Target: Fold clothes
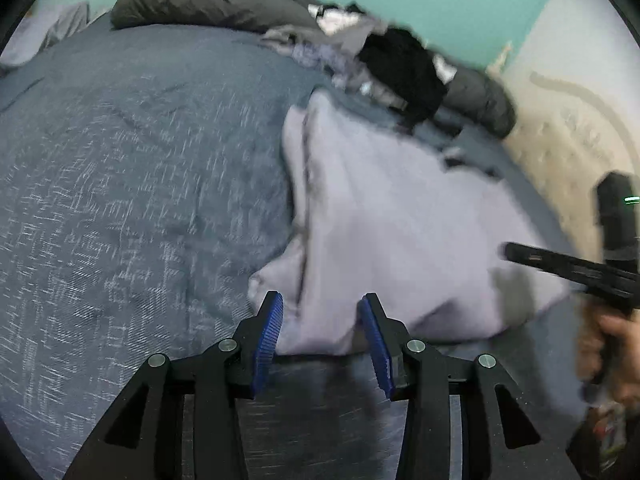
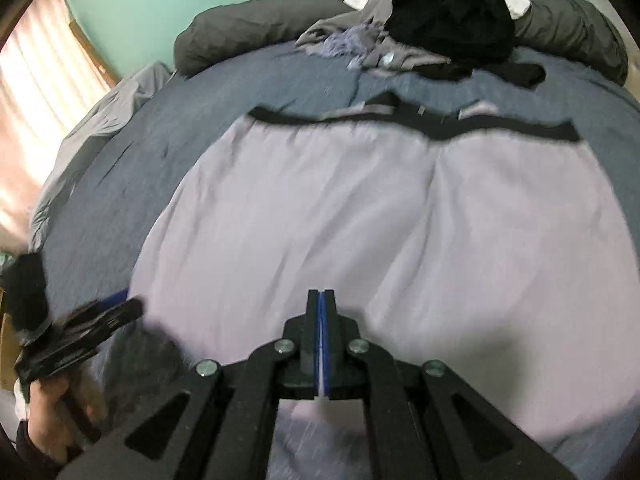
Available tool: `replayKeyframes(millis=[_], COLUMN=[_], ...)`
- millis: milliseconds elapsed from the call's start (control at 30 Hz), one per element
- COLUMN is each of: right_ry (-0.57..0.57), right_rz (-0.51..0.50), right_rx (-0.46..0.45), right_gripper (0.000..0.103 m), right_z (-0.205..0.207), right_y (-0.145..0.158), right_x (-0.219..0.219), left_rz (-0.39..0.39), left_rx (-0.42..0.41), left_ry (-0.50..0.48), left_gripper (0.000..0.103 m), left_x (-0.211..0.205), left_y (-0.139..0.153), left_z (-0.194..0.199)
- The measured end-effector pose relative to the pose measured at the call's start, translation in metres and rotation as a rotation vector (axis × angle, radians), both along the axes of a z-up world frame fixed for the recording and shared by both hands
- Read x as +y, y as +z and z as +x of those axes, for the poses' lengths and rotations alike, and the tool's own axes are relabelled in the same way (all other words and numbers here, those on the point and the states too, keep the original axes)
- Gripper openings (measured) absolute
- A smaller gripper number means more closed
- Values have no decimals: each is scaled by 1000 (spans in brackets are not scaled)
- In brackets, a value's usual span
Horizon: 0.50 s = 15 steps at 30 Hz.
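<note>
A lavender garment (image 2: 340, 200) with a black waistband (image 2: 436, 128) lies spread on the blue-grey bed cover (image 2: 120, 184). My right gripper (image 2: 321, 300) is over the garment's near edge, its jaws pressed together with a thin pale strip of the fabric pinched between the blue pads. In the left wrist view the same garment (image 1: 400, 220) looks rumpled along its left side. My left gripper (image 1: 322, 320) hovers at its near corner, open and holding nothing. The right gripper (image 1: 520, 252) reaches in from the right, blurred, over the garment's right side.
A pile of black, grey and white clothes (image 2: 440, 20) sits at the head of the bed against dark grey pillows (image 2: 248, 28). A hand (image 2: 52, 412) holds the blurred left gripper (image 2: 100, 316). A curtained window (image 2: 32, 100) is at left; beige floor (image 1: 560, 140) borders the bed.
</note>
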State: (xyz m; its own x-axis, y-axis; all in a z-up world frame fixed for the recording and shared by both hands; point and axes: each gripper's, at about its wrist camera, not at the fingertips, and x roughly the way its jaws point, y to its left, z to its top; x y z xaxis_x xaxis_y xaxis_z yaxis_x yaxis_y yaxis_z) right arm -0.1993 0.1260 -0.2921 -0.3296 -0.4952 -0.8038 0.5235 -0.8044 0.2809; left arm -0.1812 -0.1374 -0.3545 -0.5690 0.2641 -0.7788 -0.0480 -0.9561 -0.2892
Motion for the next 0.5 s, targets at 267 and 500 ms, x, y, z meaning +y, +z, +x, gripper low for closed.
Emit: replayKeyframes(millis=[267, 500], right_ry=[96, 170], right_rz=[-94, 22], right_rx=[3, -57], right_gripper=[0, 0], right_z=[36, 43], right_y=[0, -45], right_x=[-32, -93], left_rz=[75, 103], left_rx=[3, 45], left_ry=[50, 84], left_gripper=[44, 44], left_x=[-21, -36], left_y=[2, 16], left_z=[-1, 6])
